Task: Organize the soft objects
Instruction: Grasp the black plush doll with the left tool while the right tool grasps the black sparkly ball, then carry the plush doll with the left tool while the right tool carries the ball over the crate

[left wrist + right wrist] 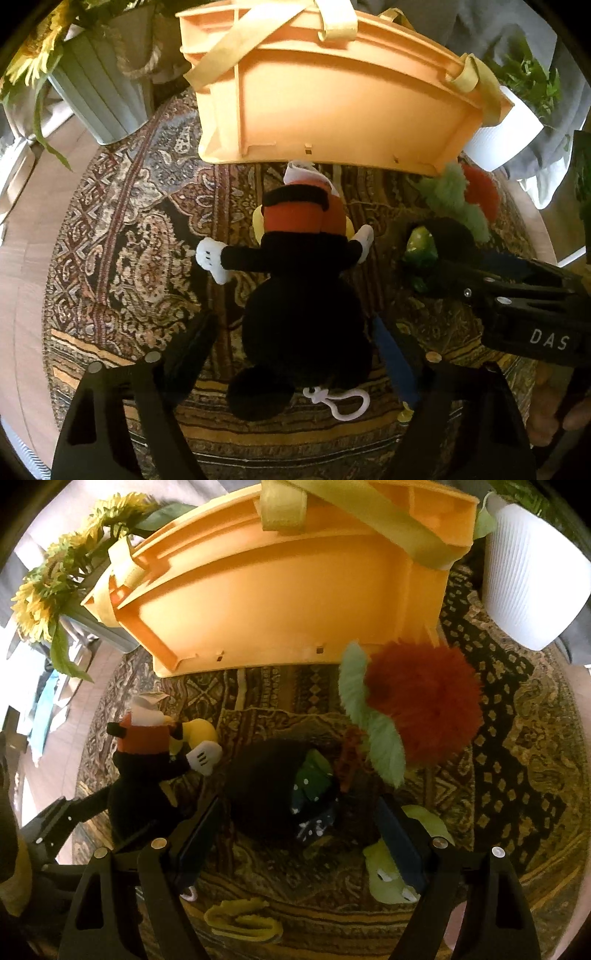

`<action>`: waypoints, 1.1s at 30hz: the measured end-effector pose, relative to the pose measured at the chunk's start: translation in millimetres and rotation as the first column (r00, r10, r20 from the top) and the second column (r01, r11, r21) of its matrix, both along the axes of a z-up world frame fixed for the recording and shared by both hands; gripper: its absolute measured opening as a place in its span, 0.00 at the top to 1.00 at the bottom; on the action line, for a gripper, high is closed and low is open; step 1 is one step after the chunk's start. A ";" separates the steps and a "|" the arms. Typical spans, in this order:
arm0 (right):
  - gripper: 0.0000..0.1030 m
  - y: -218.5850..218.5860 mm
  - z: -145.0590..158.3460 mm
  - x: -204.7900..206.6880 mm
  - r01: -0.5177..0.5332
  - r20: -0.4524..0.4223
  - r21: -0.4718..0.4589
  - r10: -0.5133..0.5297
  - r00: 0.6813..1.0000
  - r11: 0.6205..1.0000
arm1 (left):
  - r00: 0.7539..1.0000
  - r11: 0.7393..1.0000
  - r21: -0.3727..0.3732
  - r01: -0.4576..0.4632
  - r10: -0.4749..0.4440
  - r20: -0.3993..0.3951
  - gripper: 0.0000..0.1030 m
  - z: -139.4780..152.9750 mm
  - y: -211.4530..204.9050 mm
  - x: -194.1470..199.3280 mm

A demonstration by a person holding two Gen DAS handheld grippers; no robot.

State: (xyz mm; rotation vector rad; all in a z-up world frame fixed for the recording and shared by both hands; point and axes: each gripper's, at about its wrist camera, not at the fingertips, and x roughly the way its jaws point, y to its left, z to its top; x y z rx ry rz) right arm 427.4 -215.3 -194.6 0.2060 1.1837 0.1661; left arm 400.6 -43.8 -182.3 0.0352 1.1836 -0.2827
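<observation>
- Soft toys lie on a patterned rug, in front of an orange crate.
- Left tongs point steeply down with their jaws apart, one on each side of a black mouse doll; the pads do not look pressed against it.
- Its white key clip lies near the jaws' base.
- Right tongs also stand apart, around a dark plush with green spotted cloth; whether they touch it I cannot tell.
- Beyond the right jaw sits a red fluffy toy with green leaves, touching the crate's bottom edge.
- Just outside that jaw lies a pale green toy.
</observation>
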 end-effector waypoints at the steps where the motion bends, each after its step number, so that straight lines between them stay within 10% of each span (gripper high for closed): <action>1: 0.18 -0.4 -1.2 0.8 0.003 -0.003 0.001 -0.003 1.000 1.000 | 1.000 1.000 -0.004 -0.001 0.001 -0.007 0.25 -1.7 -0.4 1.1; 15: 0.40 5.3 -3.7 3.2 -0.030 0.019 0.018 0.029 0.999 0.999 | 1.000 0.998 -0.063 0.003 -0.004 -0.027 0.42 -4.6 -1.1 4.0; 33: 0.40 5.4 38.0 -23.5 -0.028 0.137 -0.023 0.031 0.990 0.999 | 0.993 0.999 -0.035 -0.019 0.023 0.120 0.43 41.0 3.0 -22.5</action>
